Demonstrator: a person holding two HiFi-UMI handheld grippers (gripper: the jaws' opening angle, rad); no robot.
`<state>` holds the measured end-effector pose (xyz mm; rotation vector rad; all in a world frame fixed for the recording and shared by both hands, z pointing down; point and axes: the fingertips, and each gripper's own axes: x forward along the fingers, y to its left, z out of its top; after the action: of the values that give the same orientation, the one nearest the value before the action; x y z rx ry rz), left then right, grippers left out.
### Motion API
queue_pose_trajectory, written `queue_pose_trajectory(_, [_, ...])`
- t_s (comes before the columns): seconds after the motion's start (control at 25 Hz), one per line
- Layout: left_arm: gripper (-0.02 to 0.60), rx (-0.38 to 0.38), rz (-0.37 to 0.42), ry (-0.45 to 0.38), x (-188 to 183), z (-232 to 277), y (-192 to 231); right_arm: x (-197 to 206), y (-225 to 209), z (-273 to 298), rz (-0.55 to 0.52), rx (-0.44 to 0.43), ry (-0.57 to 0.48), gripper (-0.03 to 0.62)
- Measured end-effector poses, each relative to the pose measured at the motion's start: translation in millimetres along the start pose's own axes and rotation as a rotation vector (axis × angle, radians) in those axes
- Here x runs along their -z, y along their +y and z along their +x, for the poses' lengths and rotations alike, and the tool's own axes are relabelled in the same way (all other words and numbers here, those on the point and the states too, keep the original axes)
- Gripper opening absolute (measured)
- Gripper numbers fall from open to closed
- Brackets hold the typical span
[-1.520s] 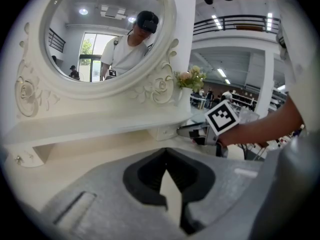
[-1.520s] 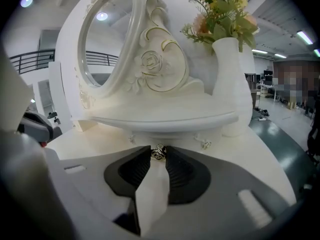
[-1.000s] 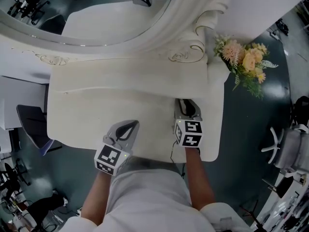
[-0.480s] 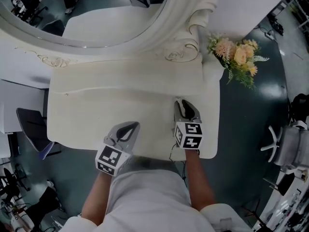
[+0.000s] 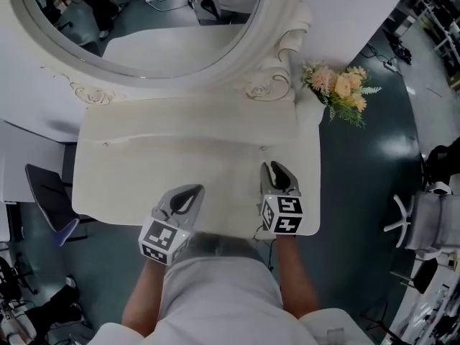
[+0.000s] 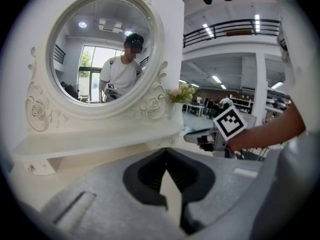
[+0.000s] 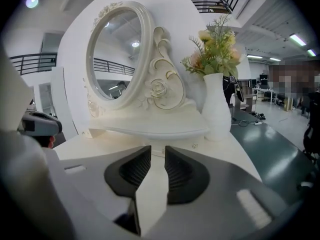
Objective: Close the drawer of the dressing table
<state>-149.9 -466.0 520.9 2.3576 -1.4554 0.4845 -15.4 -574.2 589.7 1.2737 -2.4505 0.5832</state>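
1. Along the 6 o'clock edge of the dressing table's surface (image 5: 144, 182), both grippers hang side by side. The left gripper (image 5: 192, 194) is near 7 o'clock and the right gripper (image 5: 277, 171) near 5 o'clock. Both point toward the mirror (image 5: 144, 27) at 12.
2. The left jaws are pressed together at the tips with nothing held. The right jaws stand a narrow slot apart, and nothing is in the slot.
3. No view shows the drawer. It likely sits under the 6 o'clock edge, hidden by the surface and the person's torso. A small knob (image 5: 262, 148) sits under the raised shelf; I cannot tell what it belongs to.
4. Flowers (image 5: 336, 85) stand at 2 o'clock, well apart from both grippers.
5. This looks like positioning for the push, though I cannot tell whether the drawer is already in. The next move would be to lower a gripper to the drawer front and press squarely toward 12, so that the drawer does not skew.
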Motion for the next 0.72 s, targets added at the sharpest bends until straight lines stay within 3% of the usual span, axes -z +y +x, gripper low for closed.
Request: queue_pose_trajectory(0.72, [0.0, 0.039, 0.042, -0.133, -23, -73, 3, -20, 48, -91, -0.038, 0.111, -0.103, 0.002])
